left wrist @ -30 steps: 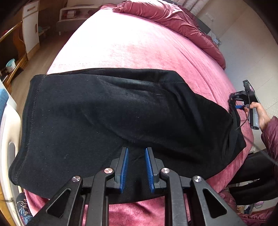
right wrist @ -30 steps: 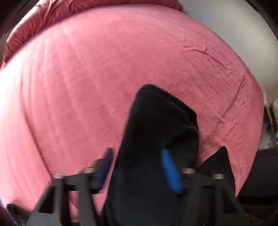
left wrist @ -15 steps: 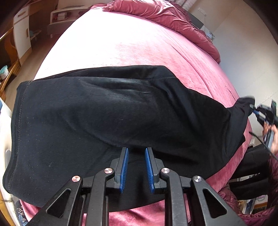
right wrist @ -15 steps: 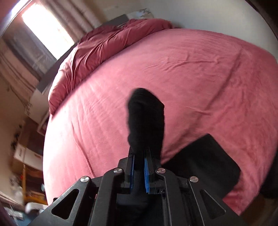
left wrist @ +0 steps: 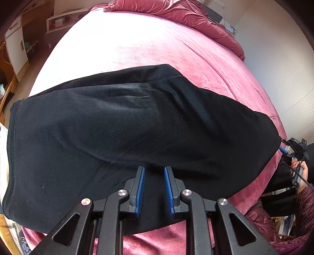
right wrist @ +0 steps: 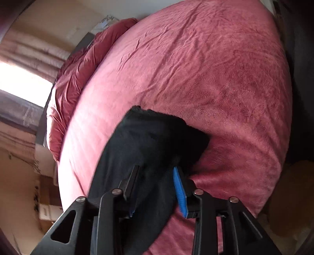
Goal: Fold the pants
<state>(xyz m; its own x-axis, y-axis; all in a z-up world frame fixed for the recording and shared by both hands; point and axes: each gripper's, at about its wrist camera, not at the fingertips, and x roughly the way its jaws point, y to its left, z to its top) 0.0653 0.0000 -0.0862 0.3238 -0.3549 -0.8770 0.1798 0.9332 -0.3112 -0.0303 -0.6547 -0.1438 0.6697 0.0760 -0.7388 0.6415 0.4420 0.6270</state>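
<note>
Black pants (left wrist: 121, 133) lie across the near part of a pink bed (left wrist: 137, 43), waistband to the left, leg end to the right. My left gripper (left wrist: 154, 172) is open, hovering just over the near edge of the pants, holding nothing. My right gripper (left wrist: 283, 150) shows in the left wrist view at the far right tip of the pants. In the right wrist view the right gripper (right wrist: 155, 172) has its jaws spread apart, with the black leg end (right wrist: 157, 141) lying loosely between and beyond the fingers.
A rumpled pink duvet (left wrist: 176, 13) lies at the head of the bed. A white cabinet (left wrist: 15, 43) and low furniture stand on the wooden floor to the left. A wall (left wrist: 274, 58) runs along the bed's right side.
My right gripper was shut on the leg end half a second ago; now its jaws are spread. It has moved further right and stretched the pants out. The left gripper stayed put.
</note>
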